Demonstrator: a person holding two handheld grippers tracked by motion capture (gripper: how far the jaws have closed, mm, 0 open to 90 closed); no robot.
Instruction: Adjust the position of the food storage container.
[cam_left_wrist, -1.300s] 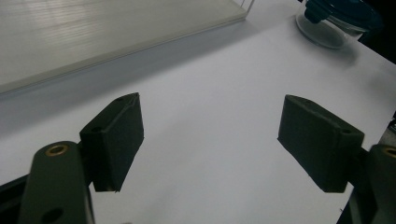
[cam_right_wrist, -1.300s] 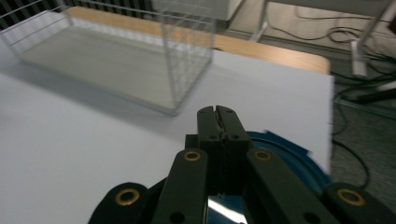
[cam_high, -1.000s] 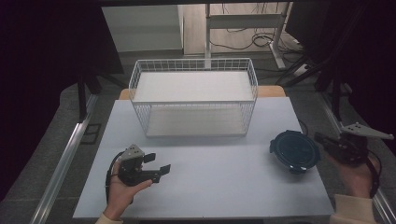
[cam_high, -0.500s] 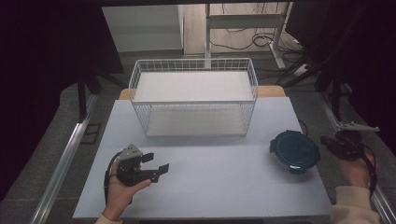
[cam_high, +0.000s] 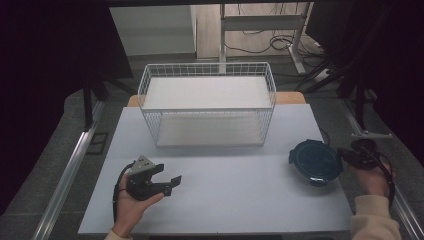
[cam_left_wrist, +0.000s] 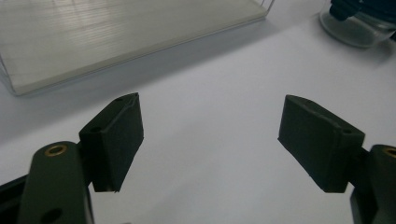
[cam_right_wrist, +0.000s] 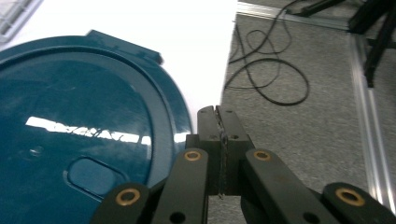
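A round container with a dark teal lid sits on the white table at the right. Its lid looms large in the right gripper view. My right gripper is level with the container's right rim, over the table's edge. Its jaws are pressed together with nothing between them. At the front left, a hand holds my left gripper low over the table, pointing right. Its jaws stand wide apart over bare tabletop. The container shows far off in the left gripper view.
A white wire basket with a pale board as its floor stands at the back centre of the table. Right of the table lie grey floor, a loose black cable and a metal rail.
My right gripper has moved left and slightly down, closer to the container's right rim. The left gripper has stayed where it was.
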